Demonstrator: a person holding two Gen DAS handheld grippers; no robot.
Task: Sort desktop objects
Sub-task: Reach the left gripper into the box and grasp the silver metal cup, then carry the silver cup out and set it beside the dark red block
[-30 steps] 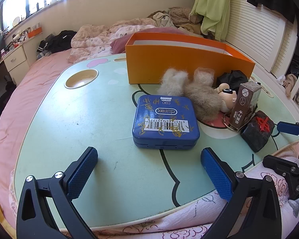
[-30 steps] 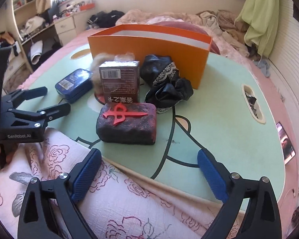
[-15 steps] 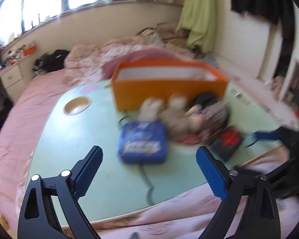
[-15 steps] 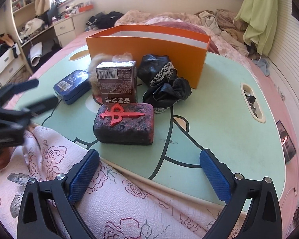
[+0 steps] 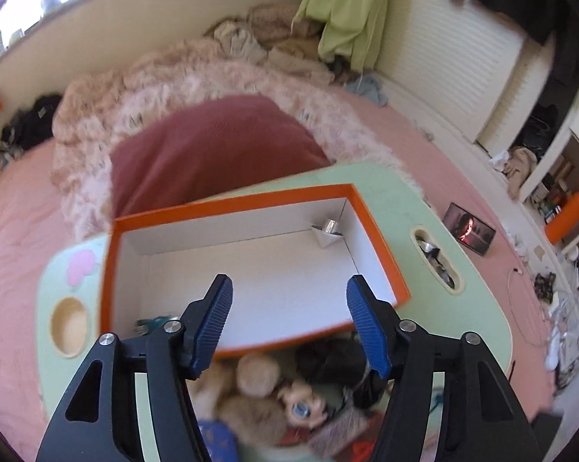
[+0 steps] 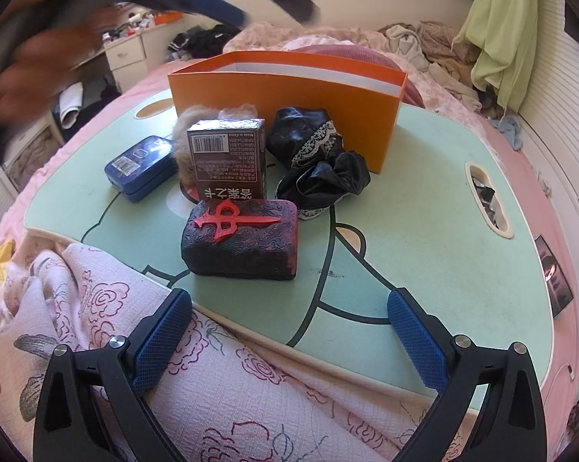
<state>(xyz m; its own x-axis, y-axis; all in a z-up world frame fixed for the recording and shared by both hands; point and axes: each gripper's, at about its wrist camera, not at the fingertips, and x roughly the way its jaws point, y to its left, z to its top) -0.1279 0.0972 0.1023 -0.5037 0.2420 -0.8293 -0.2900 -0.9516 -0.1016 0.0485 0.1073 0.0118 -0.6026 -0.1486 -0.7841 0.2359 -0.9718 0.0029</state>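
Above the orange box point(image 5: 250, 265): left hand-held gripper point(image 5: 289, 323), jaws apart, nothing between them, looking down into the white interior; box holds only a small silvery item point(image 5: 329, 229) in its far corner. Over the quilt point(image 6: 220, 392) at the desk point(image 6: 424, 208) edge: right hand-held gripper point(image 6: 289, 342), jaws apart, empty. Awaiting sorting, clustered in front of the box: black-and-red block point(image 6: 243, 242) nearest; brown carton point(image 6: 227, 161) just behind it; blue tin point(image 6: 141, 167); furry toy point(image 6: 187, 134); black cloth point(image 6: 320, 169). Step, by judgement: sorting barely begun. Next: lower one gripper onto an item, likely the block, and close.
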